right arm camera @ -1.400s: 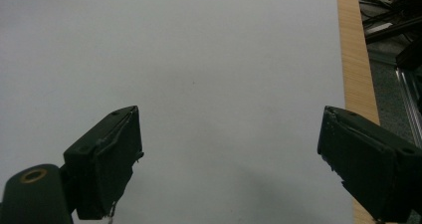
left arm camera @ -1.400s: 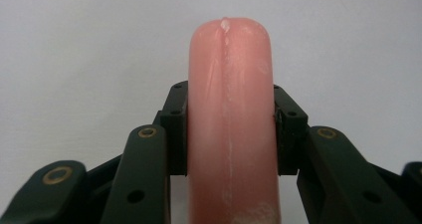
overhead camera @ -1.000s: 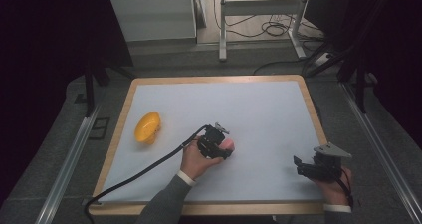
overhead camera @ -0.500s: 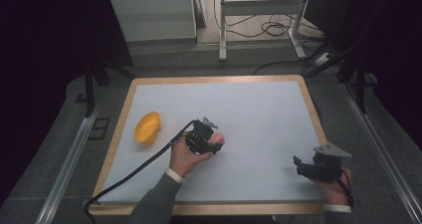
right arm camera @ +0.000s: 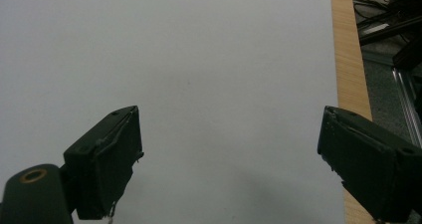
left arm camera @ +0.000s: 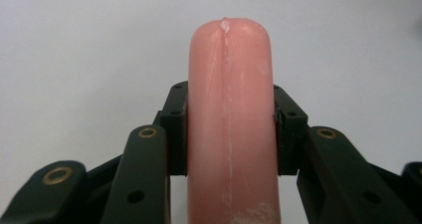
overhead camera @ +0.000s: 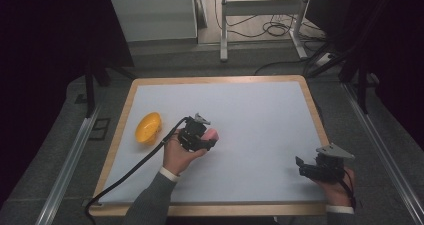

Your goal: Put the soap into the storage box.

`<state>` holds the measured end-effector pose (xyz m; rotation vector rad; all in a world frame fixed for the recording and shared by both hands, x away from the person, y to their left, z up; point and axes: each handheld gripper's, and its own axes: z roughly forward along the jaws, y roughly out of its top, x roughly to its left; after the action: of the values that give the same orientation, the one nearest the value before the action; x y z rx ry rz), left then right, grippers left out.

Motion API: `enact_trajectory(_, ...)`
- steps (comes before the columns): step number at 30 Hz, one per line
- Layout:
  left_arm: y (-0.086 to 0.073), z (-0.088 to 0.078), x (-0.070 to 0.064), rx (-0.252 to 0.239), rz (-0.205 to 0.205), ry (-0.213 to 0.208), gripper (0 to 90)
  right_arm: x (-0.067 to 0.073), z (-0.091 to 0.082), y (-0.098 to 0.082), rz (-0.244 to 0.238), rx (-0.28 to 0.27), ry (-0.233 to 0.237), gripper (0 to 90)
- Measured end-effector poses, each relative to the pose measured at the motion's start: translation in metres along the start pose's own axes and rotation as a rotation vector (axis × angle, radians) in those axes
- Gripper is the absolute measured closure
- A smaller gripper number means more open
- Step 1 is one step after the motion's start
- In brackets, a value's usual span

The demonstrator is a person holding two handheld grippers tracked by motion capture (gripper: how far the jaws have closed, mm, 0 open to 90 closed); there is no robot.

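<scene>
Carrying the pink sausage (overhead camera: 212, 133) to the yellow bowl (overhead camera: 148, 127) looks like the job right now, so the best way is to go slow and keep the squeeze soft but firm. In the high view the bowl sits at the left of the frame, near the left edge of the white mat (overhead camera: 250, 115). Just to the right of it, near the middle of the frame, the left gripper (overhead camera: 204, 139) has its two black jaws closed on the sausage, one on each side. In the left gripper view the sausage (left arm camera: 231, 119) stands straight up between the pads, and its round tip pokes out past them. I think the hand should keep the sausage level, bring it right over the bowl, go down low, and let go there, so it does not roll away. Squeezing too hard could squash it. At the lower right of the frame the right gripper (overhead camera: 306, 167) rests low near the mat, and its jaws stand wide apart with nothing between them. The mat is plain and smooth, with a wooden rim (overhead camera: 120, 135) around it. Beyond the table the room is dark, with a grey floor, metal table legs (overhead camera: 260, 10) and black cables (overhead camera: 280, 30) at the top of the frame.
</scene>
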<state>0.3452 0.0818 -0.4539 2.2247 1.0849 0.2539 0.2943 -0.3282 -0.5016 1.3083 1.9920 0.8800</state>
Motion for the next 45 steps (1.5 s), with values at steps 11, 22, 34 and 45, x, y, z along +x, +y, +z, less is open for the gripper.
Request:
enact_trajectory(11,-0.005,-0.015,0.017,-0.022,-0.034,0.028,59.9,0.0,0.001,0.0,-0.002,0.005,-0.003,10.2)
enact_trajectory(22,-0.007,-0.027,0.031,-0.039,-0.061,0.047,59.9,0.0,0.002,-0.001,0.001,0.01,-0.005,10.2)
enact_trajectory(34,-0.01,-0.036,0.043,-0.051,-0.083,0.064,59.9,0.0,0.002,-0.001,0.002,0.013,-0.008,10.2)
enact_trajectory(45,-0.017,-0.043,0.054,-0.064,-0.111,0.085,59.9,0.0,0.002,-0.001,0.002,0.015,-0.009,10.2)
